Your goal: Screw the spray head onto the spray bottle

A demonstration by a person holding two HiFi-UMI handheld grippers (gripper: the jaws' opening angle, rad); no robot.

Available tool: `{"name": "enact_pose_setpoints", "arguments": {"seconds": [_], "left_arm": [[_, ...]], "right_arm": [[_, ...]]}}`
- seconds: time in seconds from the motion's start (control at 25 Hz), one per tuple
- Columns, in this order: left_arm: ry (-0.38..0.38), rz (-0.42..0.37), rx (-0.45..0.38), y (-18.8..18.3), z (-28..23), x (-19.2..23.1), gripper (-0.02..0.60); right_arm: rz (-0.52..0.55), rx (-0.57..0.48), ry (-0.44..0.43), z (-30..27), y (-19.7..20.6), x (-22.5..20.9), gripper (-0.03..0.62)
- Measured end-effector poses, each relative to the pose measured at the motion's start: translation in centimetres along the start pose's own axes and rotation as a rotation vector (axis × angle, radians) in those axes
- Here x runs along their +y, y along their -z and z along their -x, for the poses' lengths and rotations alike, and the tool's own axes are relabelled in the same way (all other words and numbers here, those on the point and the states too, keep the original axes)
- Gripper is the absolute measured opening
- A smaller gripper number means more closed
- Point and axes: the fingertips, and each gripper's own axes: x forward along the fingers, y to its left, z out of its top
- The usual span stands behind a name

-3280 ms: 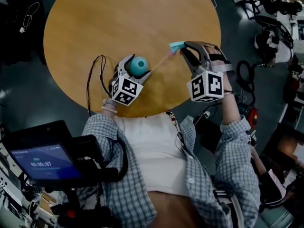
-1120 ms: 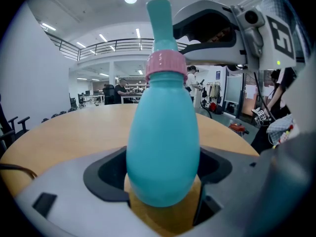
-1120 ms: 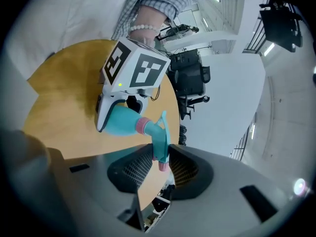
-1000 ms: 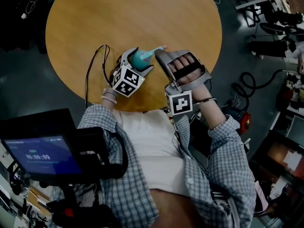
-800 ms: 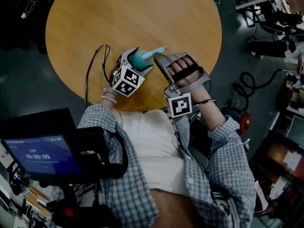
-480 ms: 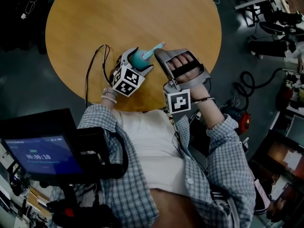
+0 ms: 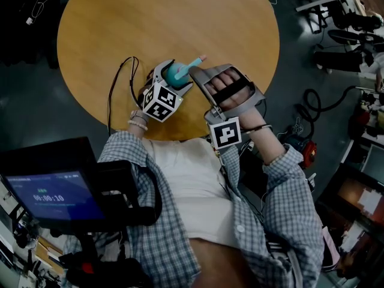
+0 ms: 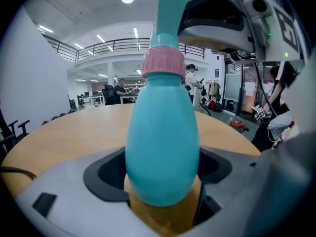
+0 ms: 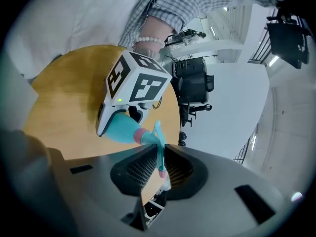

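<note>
Teal bottle (image 8: 163, 147) stands upright on the round wooden bench (image 7: 150, 17), near the edge closest to the person. Its wide belly is clamped between the jaws of the left gripper (image 7: 174, 75). A pink collar (image 8: 164, 60) rings the bottle's neck, and the teal spray head (image 8: 169, 14) sits on top of it. The right gripper (image 9: 159, 159) reaches in from the right at the level of the bottle's top. Its jaws have just been closing and pinch the thin spray head, whose pink tip shows between them. The two grippers sit just beside each other. A black cable (image 7: 113, 98) loops over the bench to the left of the left gripper.
</note>
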Motion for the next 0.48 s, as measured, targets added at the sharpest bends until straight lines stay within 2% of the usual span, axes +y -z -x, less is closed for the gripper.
{"name": "enact_pose_setpoints", "arguments": {"seconds": [0.32, 0.48], "left_arm": [[0.0, -0.013, 0.003, 0.0, -0.2, -0.1, 0.414], [0.003, -0.018, 0.005, 0.0, -0.5, -0.2, 0.416]], "right_arm": [[-0.085, -0.01, -0.073, -0.3, 1.0, 0.3, 0.041], [-0.197, -0.069, -0.195, 0.2, 1.6, 0.8, 0.063]]}}
